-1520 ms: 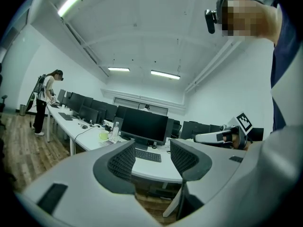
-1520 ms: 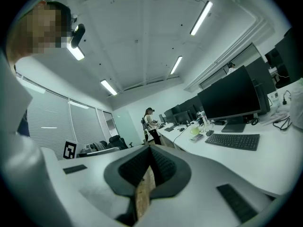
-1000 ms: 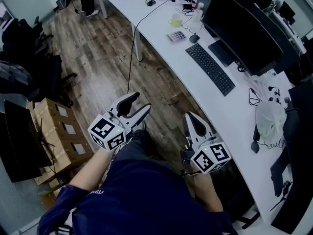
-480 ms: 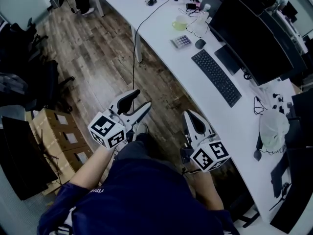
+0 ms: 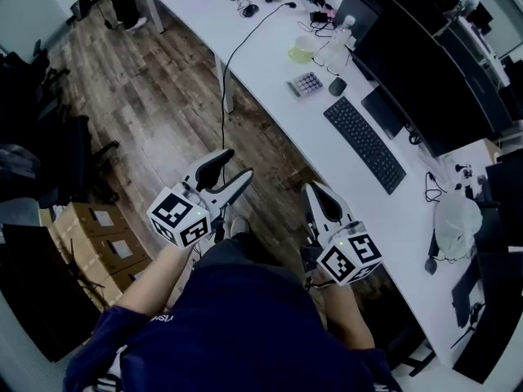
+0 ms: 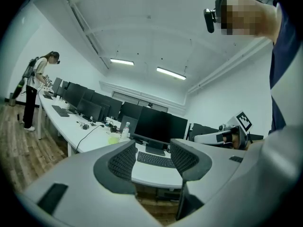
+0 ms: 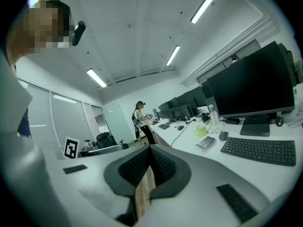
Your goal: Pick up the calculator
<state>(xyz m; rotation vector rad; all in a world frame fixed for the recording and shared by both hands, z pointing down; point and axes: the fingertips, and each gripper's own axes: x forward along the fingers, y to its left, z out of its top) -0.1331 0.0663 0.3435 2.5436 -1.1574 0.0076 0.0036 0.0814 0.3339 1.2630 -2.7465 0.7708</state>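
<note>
Head view shows the calculator (image 5: 306,83) lying on the white counter (image 5: 270,64) at the far side, just left of the mouse (image 5: 337,86), near a green cup (image 5: 301,50) and the far end of the keyboard (image 5: 365,144). Both tools are held near the person over the wood floor (image 5: 163,96), well apart from it. The left tool (image 5: 234,167) has its jaws wide and empty. The right tool (image 5: 315,191) has its jaws pressed together on nothing.

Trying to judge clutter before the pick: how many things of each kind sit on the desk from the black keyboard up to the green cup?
Calculator: 1
Keyboard: 1
Mouse: 1
Green cup: 1
Bottle: 1
Total: 5
</note>
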